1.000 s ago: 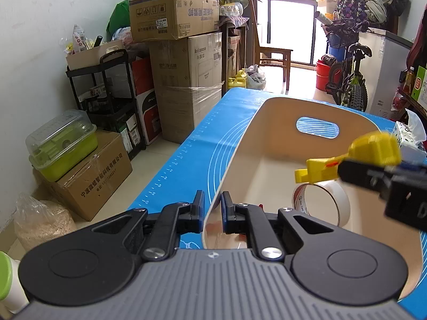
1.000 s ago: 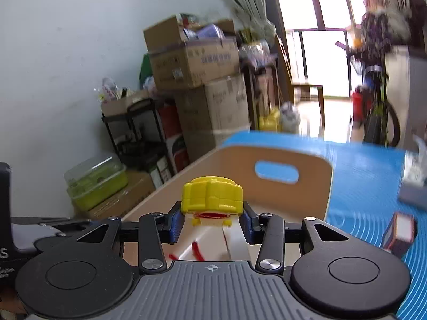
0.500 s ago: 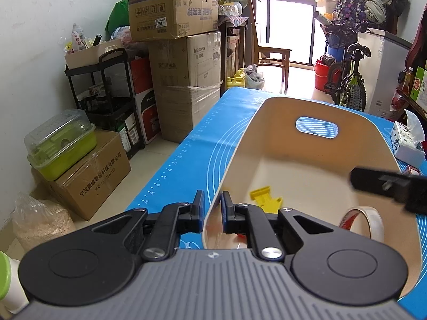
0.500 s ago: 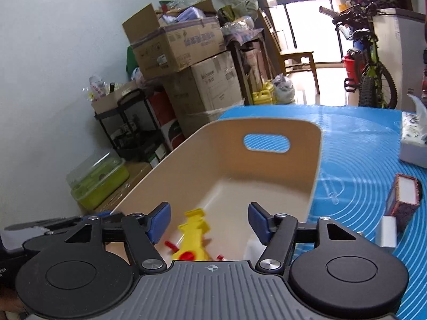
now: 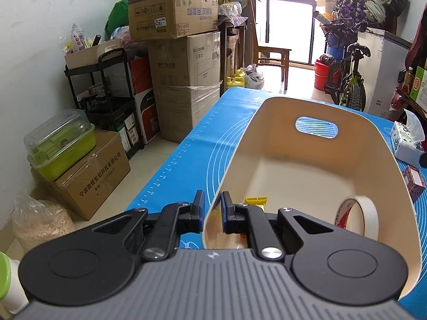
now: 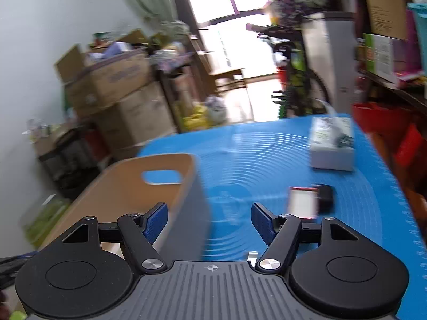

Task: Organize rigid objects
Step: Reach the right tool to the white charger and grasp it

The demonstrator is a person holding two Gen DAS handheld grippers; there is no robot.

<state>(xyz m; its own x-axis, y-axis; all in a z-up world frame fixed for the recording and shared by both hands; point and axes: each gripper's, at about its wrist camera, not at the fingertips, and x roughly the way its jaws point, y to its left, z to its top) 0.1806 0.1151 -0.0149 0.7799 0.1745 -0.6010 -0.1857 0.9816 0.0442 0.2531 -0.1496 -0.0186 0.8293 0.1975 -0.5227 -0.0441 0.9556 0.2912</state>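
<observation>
A cream bin (image 5: pixel 240 144) with a handle slot stands on the blue mat (image 5: pixel 186 160). My left gripper (image 5: pixel 212 208) is shut on the bin's near-left wall, one pad outside and one inside. Inside the bin lie a yellow toy piece (image 5: pixel 256 201), partly hidden behind my finger, and a roll of white tape (image 5: pixel 357 217) leaning on the right wall. My right gripper (image 6: pixel 209 220) hangs over the mat just right of the bin (image 6: pixel 128 186); its jaws are opening and nothing is gripped between them. A small red-edged box (image 6: pixel 303 202) and a black object (image 6: pixel 325 196) lie ahead to its right.
A tissue box (image 6: pixel 332 144) sits at the mat's far right. Stacked cardboard boxes (image 5: pixel 184 53), a black shelf cart (image 5: pixel 104 90) and a green lidded container (image 5: pixel 61 144) stand on the floor to the left. A bicycle (image 5: pixel 347 80) is at the back.
The right gripper let go of the yellow piece, which dropped into the bin. It then swung right, out of the left wrist view, with its jaws wider apart. The left gripper kept still.
</observation>
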